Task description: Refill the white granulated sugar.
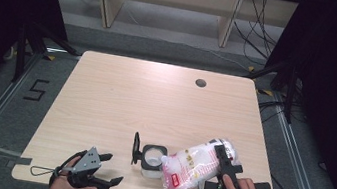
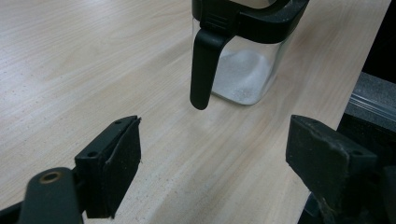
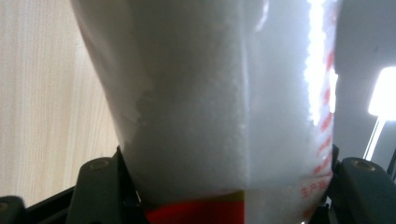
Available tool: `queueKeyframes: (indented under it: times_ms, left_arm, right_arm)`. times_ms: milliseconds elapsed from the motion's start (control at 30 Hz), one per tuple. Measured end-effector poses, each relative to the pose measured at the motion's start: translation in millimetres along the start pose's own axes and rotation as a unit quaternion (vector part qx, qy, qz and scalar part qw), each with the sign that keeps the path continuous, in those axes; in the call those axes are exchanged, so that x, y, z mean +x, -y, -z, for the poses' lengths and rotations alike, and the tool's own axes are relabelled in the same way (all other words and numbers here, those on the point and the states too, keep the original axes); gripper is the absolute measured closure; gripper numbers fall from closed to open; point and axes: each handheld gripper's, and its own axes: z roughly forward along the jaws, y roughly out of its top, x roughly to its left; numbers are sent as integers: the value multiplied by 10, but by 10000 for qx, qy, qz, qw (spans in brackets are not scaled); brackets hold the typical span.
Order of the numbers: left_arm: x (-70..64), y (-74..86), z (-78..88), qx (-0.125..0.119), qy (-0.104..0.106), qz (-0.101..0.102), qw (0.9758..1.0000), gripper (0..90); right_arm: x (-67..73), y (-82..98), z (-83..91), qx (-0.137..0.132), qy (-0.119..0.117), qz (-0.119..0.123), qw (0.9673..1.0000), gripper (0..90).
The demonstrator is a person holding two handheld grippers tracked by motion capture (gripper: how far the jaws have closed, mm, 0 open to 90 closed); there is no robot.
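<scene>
- Resting on the table [image 1: 105, 95], near its front edge, everything sits close to me.
- My right gripper [image 1: 222, 169] clamps the bag of white powder [image 1: 196, 167], tilted over the jar [image 1: 153, 159].
- My left gripper [image 1: 97, 167] gapes empty beside the jar.

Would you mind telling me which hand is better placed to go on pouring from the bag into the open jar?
Right. The right gripper clamps the bag, tilted with its corner over the jar. The left gripper rests open and empty beside it.
</scene>
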Motion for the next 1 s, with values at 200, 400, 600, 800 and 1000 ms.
queueKeyframes:
  times_ms: [200, 400, 600, 800, 1000]
  left_arm:
    - [5, 0, 6, 15, 1, -7, 10000, 176]
    - [-15, 3, -6, 0, 5, 67, 10000, 176]
    - [4, -5, -2, -19, 20, -70, 10000, 176]
    - [-1, -4, -2, -59, 21, -14, 10000, 176]
    - [10, -6, 10, 0, 20, -80, 10000, 176]
  right_arm:
    - [-9, -12, 2, 16, -42, 103, 9999, 369]
    - [2, -8, 2, 19, -52, 14, 10000, 369]
    - [14, 8, -4, -67, 66, -118, 9999, 369]
    - [-42, -2, 5, -52, 53, 124, 9999, 369]
    - [-23, -4, 9, 16, 5, 24, 10000, 369]
